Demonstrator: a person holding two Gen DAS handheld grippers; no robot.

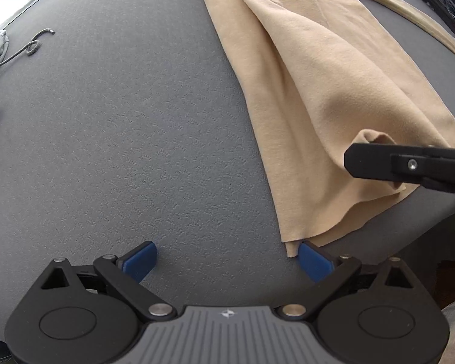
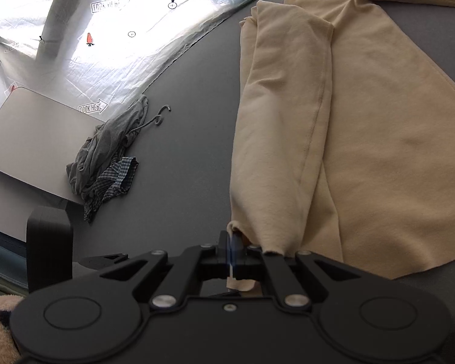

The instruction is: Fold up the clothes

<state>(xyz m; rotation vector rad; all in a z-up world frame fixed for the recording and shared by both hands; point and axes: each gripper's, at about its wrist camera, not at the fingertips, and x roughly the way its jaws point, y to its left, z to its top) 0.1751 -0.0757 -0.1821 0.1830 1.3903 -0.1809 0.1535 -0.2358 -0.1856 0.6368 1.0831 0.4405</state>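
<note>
Beige garment [image 1: 333, 91] spread on the grey desk [image 1: 121, 136], filling the upper right and centre right of the left wrist view; in the right wrist view [image 2: 364, 136] it covers the right half of the frame, one side panel folded inward over the body, seam running down the fold

Left gripper [image 1: 227, 262] at lower centre of its own view, jaws released and standing wide, blue pads [image 1: 141, 261] down near the desk surface. Nothing between them. Right-hand pad sits just beside the lowest corner of the garment's hem; contact there cannot be told

Right gripper [image 2: 232, 248] at lower centre of its own view, jaws clenched on a pinch of the garment's hem; a strip of beige cloth shows through behind the closed pads. In the left wrist view the same gripper [image 1: 358, 160] enters from the right edge, centre right, with a bunched lump of beige fabric at its tip, raised off the desk

Grey garment [image 2: 106, 148] crumpled at left of centre in the right wrist view, drawcord [image 2: 154, 119] trailing onto the desk, checked cloth [image 2: 115, 182] touching it below. Well apart from the beige garment

Printed sheet [image 2: 106, 45] with arrows and carrot marks fills the upper left
</note>
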